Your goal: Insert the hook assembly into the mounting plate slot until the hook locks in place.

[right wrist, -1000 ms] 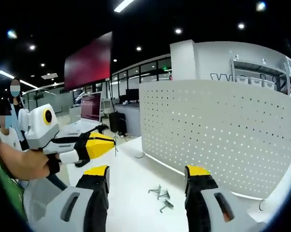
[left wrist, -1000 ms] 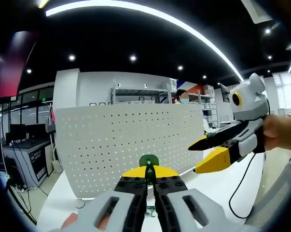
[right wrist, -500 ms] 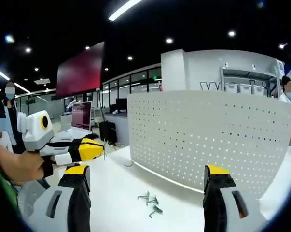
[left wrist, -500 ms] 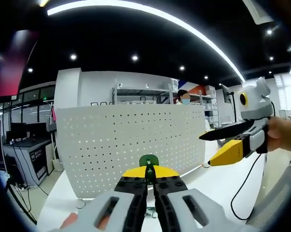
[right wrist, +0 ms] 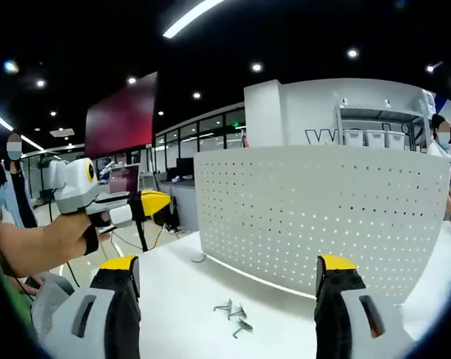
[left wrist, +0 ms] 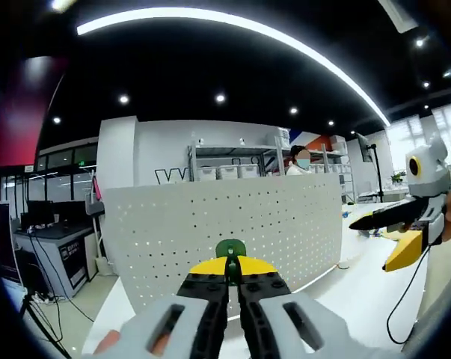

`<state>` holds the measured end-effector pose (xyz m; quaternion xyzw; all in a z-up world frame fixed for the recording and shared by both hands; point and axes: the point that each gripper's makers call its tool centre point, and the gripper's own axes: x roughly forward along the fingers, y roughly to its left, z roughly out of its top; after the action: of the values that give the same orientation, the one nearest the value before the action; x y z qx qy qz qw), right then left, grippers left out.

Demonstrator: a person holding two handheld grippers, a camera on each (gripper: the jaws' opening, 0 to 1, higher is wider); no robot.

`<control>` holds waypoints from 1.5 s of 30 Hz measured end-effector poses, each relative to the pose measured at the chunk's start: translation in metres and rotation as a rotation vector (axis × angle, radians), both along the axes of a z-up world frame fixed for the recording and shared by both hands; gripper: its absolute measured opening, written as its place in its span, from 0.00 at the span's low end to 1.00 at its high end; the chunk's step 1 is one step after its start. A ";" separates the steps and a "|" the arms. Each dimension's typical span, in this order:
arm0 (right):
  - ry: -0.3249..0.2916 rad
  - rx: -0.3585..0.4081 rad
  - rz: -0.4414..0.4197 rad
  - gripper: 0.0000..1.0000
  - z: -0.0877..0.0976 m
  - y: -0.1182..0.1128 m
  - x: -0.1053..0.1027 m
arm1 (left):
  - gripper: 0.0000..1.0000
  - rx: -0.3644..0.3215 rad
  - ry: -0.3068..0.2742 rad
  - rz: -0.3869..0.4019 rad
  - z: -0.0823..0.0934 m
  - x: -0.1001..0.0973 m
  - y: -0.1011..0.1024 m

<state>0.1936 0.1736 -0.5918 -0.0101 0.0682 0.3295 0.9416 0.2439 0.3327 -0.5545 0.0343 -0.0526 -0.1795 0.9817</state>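
- The white table (right wrist: 188, 292) spreads wide and bare in front of the board in the right gripper view, with open surface on the near side and toward the left.
- The mounting plate (right wrist: 322, 213), a white perforated pegboard, stands upright on the table; its left vertical edge and lower edge are plainly visible in the right gripper view. In the left gripper view it (left wrist: 225, 224) faces the camera, with clear air between it and the jaws.
- The left gripper (left wrist: 229, 268) has its yellow-tipped jaws pressed together on a small green part (left wrist: 230, 249) that pokes up between the tips; the part is too small to tell more. In the right gripper view it (right wrist: 159, 202) is held up in the air at the left, well apart from the board's edge.
- The right gripper (right wrist: 229, 263) has its jaws spread wide apart with nothing between them. In the left gripper view it (left wrist: 393, 239) hangs at the far right, off the board's right end.
- Loose metal hooks (right wrist: 235, 314) lie in a small cluster on the table, near the board's lower edge and apart from both grippers.
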 end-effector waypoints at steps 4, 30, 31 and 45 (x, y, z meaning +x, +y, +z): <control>0.004 0.000 -0.008 1.00 0.000 -0.003 0.000 | 0.03 -0.003 -0.032 0.032 0.017 0.019 0.012; 0.029 -0.013 -0.020 1.00 0.004 -0.007 0.010 | 0.03 0.010 -0.110 0.213 0.057 0.116 0.066; 0.030 -0.013 -0.019 1.00 0.004 -0.007 0.011 | 0.03 0.005 -0.114 0.223 0.059 0.119 0.069; 0.049 -0.020 -0.039 0.99 -0.002 -0.016 0.017 | 0.03 0.005 -0.104 0.284 0.050 0.152 0.086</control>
<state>0.2108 0.1574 -0.5939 -0.0101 0.0949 0.3103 0.9458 0.3958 0.4186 -0.5047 0.0529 -0.0974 -0.0369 0.9932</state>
